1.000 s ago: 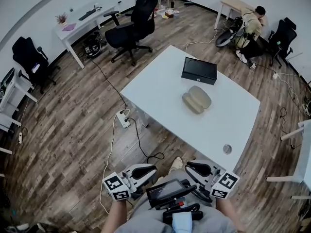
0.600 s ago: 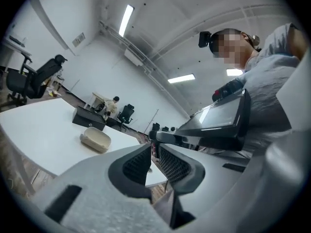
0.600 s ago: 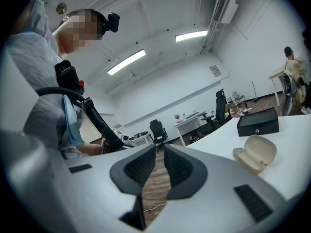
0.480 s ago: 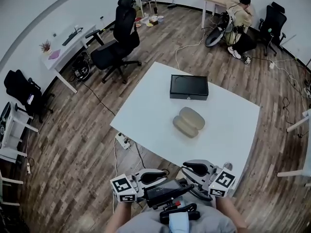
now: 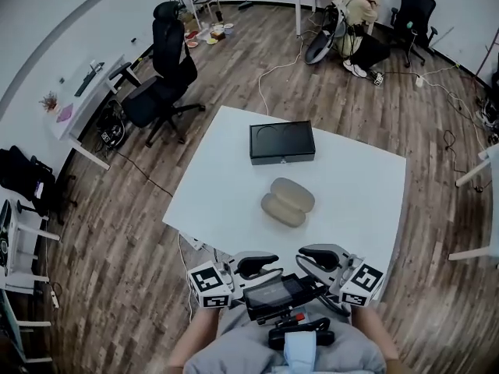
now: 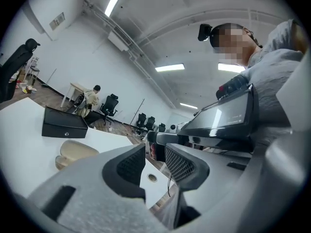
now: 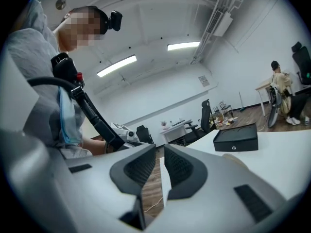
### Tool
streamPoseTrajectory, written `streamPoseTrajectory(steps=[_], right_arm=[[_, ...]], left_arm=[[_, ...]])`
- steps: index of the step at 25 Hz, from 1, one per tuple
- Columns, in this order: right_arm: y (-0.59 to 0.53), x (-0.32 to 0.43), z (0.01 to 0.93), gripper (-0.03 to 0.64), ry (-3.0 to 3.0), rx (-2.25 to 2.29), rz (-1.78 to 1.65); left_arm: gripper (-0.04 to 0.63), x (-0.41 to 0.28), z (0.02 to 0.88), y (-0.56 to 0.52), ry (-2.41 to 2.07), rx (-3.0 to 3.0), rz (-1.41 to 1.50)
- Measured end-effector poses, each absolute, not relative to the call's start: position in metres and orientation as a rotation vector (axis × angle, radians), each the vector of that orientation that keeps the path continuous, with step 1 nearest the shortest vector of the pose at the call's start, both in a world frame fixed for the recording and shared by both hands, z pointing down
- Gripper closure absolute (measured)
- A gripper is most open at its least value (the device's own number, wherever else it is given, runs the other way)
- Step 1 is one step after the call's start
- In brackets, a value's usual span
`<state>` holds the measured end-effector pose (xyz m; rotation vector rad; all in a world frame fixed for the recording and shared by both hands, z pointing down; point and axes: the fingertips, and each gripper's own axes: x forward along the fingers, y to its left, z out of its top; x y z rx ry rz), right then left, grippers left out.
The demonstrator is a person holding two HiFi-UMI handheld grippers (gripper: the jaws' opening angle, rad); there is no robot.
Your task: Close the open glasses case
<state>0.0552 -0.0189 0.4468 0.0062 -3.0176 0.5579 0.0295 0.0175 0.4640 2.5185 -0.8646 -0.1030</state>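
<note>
- Glasses case (image 5: 287,202): lies open near the middle of the white tabletop (image 5: 359,193), its two beige halves side by side and touching. Nothing is touching it.
- Black box (image 5: 282,142): closed, flat on the same tabletop just beyond the case and apart from it.
- Left tongs (image 5: 267,265): held level at the near edge of the tabletop, well apart from the case. The jaws have just been opening and stand apart, with nothing between them. The left gripper view looks between them, past the case, to the tabletop's far side.
- Right tongs (image 5: 312,257): also level at the near edge, tips turned toward the left tongs. The jaws are closed to a thin slit and grip nothing.
- Chest-mounted screen (image 5: 277,294): sits on the person's front, between the two tongs and below them in the head view.
- Surroundings: wood floor (image 5: 117,232) all round. A black office chair (image 5: 160,84) stands beyond the tabletop's left corner. A seated person (image 5: 359,14) is at a far desk.
</note>
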Motion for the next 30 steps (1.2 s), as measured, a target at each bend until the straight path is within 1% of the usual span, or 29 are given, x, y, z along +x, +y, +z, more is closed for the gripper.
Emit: streamPoseTrajectory(steps=[5,10,12,15,19,23,29,30], right_arm=[[-0.036,0.05,0.442,0.583,-3.032,0.176,0.551],[-0.051,0.043,0.441,0.583,-3.03,0.382,0.566],[-0.06,0.041,0.441,0.583,-3.027,0.483,0.589],[-0.074,0.034,0.445,0.583,-3.005,0.626,0.611],[-0.092,0.023,0.454,0.583,-2.954,0.775,0.606],[-0.105,0.019,0.471,0.582,-2.871,0.833,0.538],[-0.134,0.023,0.495,0.58,-2.762,0.844,0.468],[-0.138,0.023,0.501,0.565,-2.743,0.831,0.47]], left_arm=[[0.479,0.019,0.46,-0.009,-0.785,2.592,-0.035],[0.48,-0.007,0.459,-0.038,-0.734,2.622,-0.028],[0.495,-0.017,0.459,-0.049,-0.69,2.639,-0.009],[0.497,-0.039,0.461,-0.067,-0.617,2.661,0.016],[0.495,-0.063,0.474,-0.088,-0.525,2.694,0.131],[0.495,-0.074,0.494,-0.114,-0.477,2.724,0.253],[0.494,-0.071,0.519,-0.152,-0.446,2.754,0.401],[0.492,-0.07,0.525,-0.157,-0.438,2.754,0.438]])
